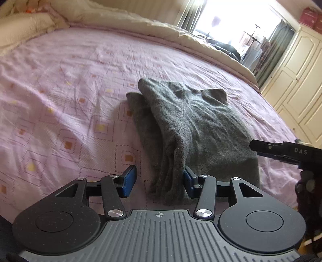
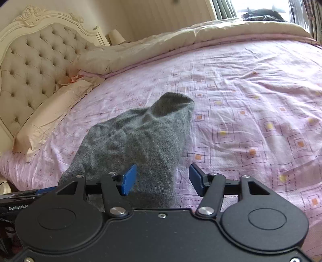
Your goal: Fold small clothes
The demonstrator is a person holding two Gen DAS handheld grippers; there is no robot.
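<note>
Garment: one small grey knitted piece of clothing (image 1: pixel 193 129), soft and fuzzy, lying on the pink bedsheet with a printed square pattern (image 1: pixel 70 100), near my edge of the bed. It is partly doubled, an upper layer lapping a lower one along its left side, so I judge the fold begun but not finished. Left gripper (image 1: pixel 160 181): blue-padded fingers (image 1: pixel 128 181) spread apart, straddling the bunched near hem, with the right-hand pad against the cloth but nothing clamped; I hold it low there because that hem looks to be the next edge to pinch. Right gripper (image 2: pixel 161 180): fingers likewise apart, its left pad (image 2: pixel 128 179) over the knit and the other over bare sheet, straddling the garment's right edge so a closing would catch that border. Surroundings: cream quilted duvet (image 1: pixel 120 18) pushed to the far side, leaving the sheet as working surface; tufted beige headboard (image 2: pixel 34 66) and a pale pillow (image 2: pixel 50 112) well apart from the garment.
</note>
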